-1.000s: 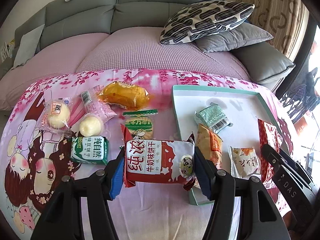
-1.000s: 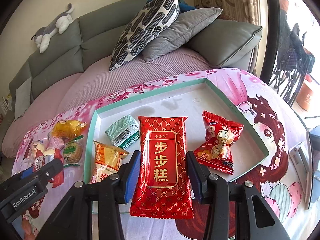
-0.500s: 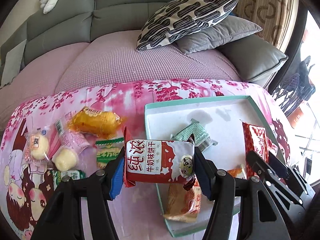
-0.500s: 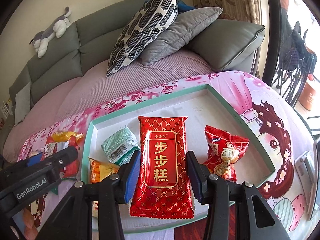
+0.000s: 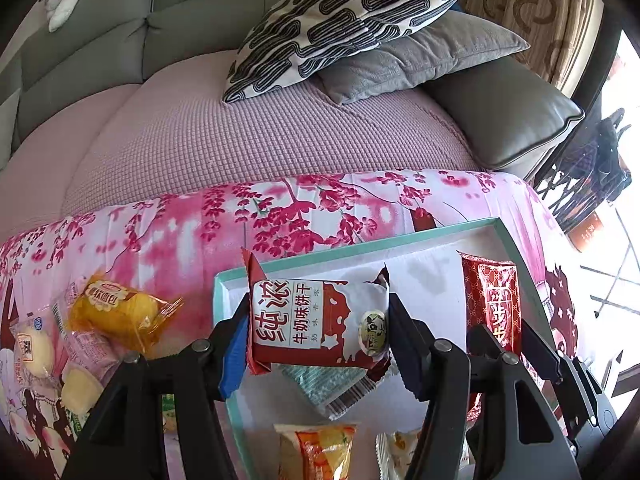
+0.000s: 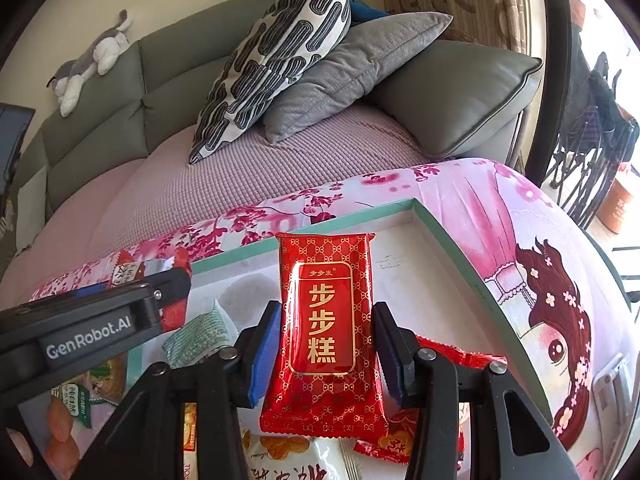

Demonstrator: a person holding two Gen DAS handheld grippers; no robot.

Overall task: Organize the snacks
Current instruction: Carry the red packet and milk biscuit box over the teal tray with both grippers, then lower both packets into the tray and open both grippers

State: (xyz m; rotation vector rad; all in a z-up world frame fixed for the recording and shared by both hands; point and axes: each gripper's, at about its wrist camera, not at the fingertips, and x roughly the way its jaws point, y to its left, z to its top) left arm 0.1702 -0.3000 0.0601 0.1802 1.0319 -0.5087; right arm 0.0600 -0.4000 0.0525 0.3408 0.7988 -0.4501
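My left gripper [image 5: 318, 342] is shut on a red-and-white milk biscuit packet [image 5: 316, 320], held above the near left part of the teal-rimmed white tray [image 5: 360, 250]. My right gripper [image 6: 326, 360] is shut on a red gold-patterned cake packet [image 6: 326, 332], held above the tray [image 6: 444, 236]; this packet also shows in the left wrist view [image 5: 494, 304]. Under the grippers the tray holds a green-striped packet [image 5: 328, 390], an orange packet [image 5: 316, 454], a small white packet [image 5: 400, 452] and a red packet [image 6: 460, 356].
Left of the tray, on the pink floral tablecloth [image 5: 240, 216], lie a yellow cake packet [image 5: 120, 314], round white buns [image 5: 36, 350] and other loose snacks. A grey sofa with a patterned pillow [image 5: 344, 16] stands behind. The table edge falls away at the right [image 6: 580, 280].
Both grippers have moved forward and to the right over the tray with their packets. The loose snacks have slid to the left edge of the left wrist view.
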